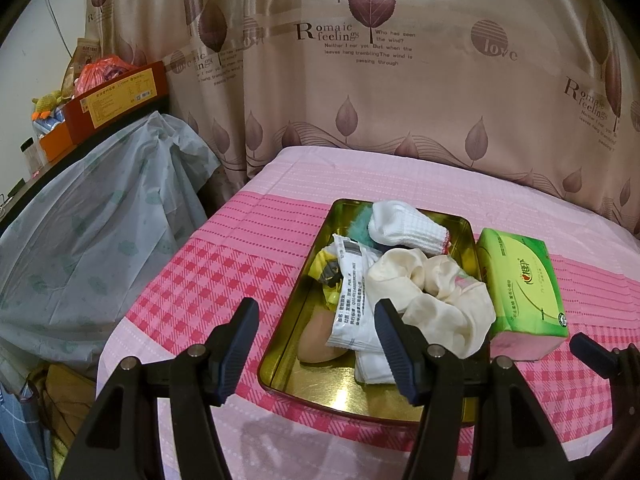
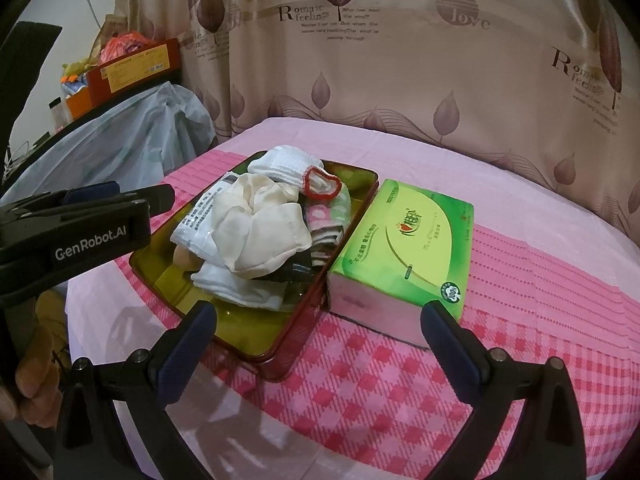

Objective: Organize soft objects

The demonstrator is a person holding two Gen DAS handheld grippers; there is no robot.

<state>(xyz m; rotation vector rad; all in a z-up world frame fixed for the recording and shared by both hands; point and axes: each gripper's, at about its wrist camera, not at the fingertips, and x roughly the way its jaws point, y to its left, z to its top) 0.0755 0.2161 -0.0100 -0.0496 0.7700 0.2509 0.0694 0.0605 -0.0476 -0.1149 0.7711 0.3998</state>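
Observation:
A gold metal tray [image 1: 288,332] [image 2: 168,268] sits on the pink checked bedcover. It holds a cream cloth [image 1: 436,300] [image 2: 256,224], a white sock with a red cuff [image 1: 404,226] [image 2: 288,166], a white printed packet [image 1: 354,300], a striped pink sock [image 2: 324,228] and folded white cloth [image 2: 240,288]. A green tissue pack [image 1: 520,284] [image 2: 404,244] lies against the tray's right side. My left gripper [image 1: 316,348] is open and empty over the tray's near left part. My right gripper [image 2: 316,344] is open and empty, before the tray's corner and the tissue pack.
A patterned curtain [image 1: 360,80] hangs behind the bed. At the left, a pale plastic sheet [image 1: 100,220] drapes over furniture, with red and orange boxes [image 1: 116,100] on top. The left gripper's body [image 2: 72,224] shows at the left of the right wrist view.

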